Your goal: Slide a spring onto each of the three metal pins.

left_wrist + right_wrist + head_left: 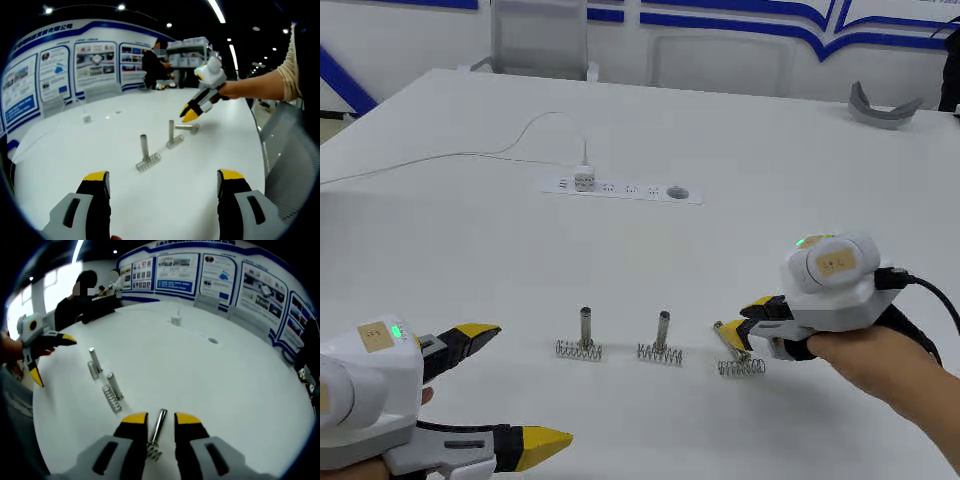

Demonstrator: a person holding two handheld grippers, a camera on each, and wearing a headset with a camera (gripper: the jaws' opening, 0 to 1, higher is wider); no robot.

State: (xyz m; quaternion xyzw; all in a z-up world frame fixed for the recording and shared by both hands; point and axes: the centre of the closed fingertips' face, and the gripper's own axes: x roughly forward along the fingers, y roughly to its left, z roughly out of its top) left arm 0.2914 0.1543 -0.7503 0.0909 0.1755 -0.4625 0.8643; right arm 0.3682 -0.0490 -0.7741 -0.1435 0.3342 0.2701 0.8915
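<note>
straddling pin (158, 426): right hand-held gripper (161, 416)

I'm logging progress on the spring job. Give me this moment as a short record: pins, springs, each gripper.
left pin: upright, bare
middle pin: upright, bare
right pin: lying on the table, bare
springs: left spring, middle spring and right spring each lie flat beside their pin
left gripper: jaws wide apart, holding nothing
right gripper: jaws either side of the right pin, small gaps showing
springs fitted: none
</note>
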